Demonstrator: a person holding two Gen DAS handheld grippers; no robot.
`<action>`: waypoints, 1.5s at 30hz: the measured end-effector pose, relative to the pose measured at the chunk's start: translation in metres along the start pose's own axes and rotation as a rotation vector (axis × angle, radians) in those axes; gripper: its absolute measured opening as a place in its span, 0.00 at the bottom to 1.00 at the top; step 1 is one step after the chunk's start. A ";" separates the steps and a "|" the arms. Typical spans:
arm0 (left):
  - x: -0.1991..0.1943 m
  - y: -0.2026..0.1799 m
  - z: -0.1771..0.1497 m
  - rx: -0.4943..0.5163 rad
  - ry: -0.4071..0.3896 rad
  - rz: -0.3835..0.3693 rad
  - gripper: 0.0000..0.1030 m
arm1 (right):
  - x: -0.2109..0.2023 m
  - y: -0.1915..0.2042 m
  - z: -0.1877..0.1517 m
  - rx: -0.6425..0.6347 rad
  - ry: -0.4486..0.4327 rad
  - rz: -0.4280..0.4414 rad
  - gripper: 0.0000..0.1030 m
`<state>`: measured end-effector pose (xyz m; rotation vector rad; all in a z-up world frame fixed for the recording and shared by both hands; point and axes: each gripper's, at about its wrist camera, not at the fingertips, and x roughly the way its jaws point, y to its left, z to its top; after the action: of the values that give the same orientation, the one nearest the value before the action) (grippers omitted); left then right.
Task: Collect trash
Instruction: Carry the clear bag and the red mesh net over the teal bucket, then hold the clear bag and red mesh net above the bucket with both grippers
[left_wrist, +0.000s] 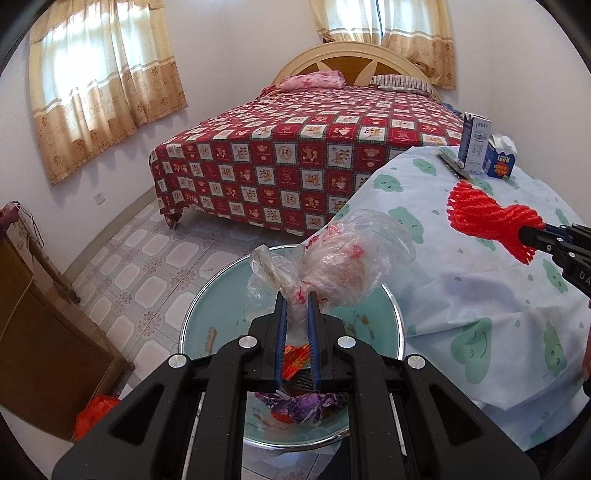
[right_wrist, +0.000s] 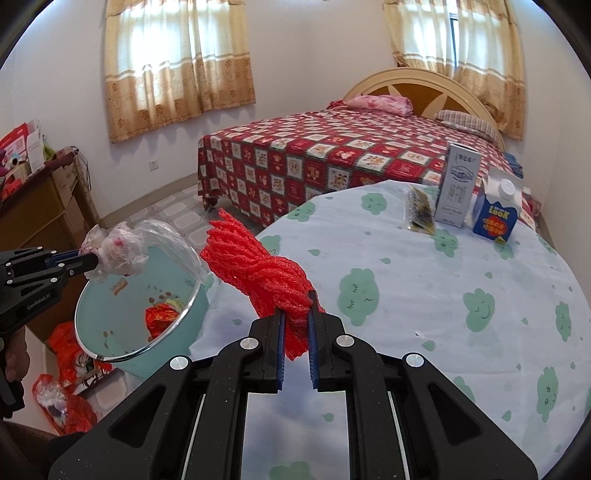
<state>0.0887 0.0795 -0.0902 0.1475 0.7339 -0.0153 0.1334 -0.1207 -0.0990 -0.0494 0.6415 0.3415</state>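
My left gripper (left_wrist: 295, 295) is shut on a crumpled clear plastic bag (left_wrist: 343, 258) and holds it right above the pale green bin (left_wrist: 395, 325) beside the table. Red and purple wrappers (left_wrist: 295, 404) lie in the bin. My right gripper (right_wrist: 295, 293) is shut on a bundle of red foam netting (right_wrist: 255, 266) and holds it over the table's left edge, close to the bin (right_wrist: 110, 325). In the right wrist view the left gripper (right_wrist: 92, 260) with the plastic bag (right_wrist: 118, 251) hangs over the bin's rim. From the left wrist view the netting (left_wrist: 487, 214) shows at the right.
A round table (right_wrist: 406, 295) with a cloud-print cloth carries a grey-white carton (right_wrist: 456, 184), a blue milk carton (right_wrist: 496, 212) and a dark flat packet (right_wrist: 419, 212) at its far side. A bed with a red quilt (left_wrist: 295, 155) stands behind. A wooden cabinet (left_wrist: 40, 350) and red bags (right_wrist: 70, 354) are left of the bin.
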 end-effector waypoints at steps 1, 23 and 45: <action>0.000 0.001 -0.001 -0.002 0.000 0.001 0.10 | 0.000 0.002 0.000 -0.005 0.000 0.000 0.11; -0.011 0.023 -0.003 -0.037 -0.019 0.022 0.10 | 0.002 0.024 0.003 -0.047 -0.008 0.010 0.11; -0.014 0.047 -0.008 -0.087 -0.020 0.055 0.10 | 0.011 0.043 0.009 -0.085 -0.006 0.019 0.11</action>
<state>0.0765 0.1263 -0.0805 0.0848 0.7088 0.0677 0.1327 -0.0761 -0.0961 -0.1234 0.6221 0.3873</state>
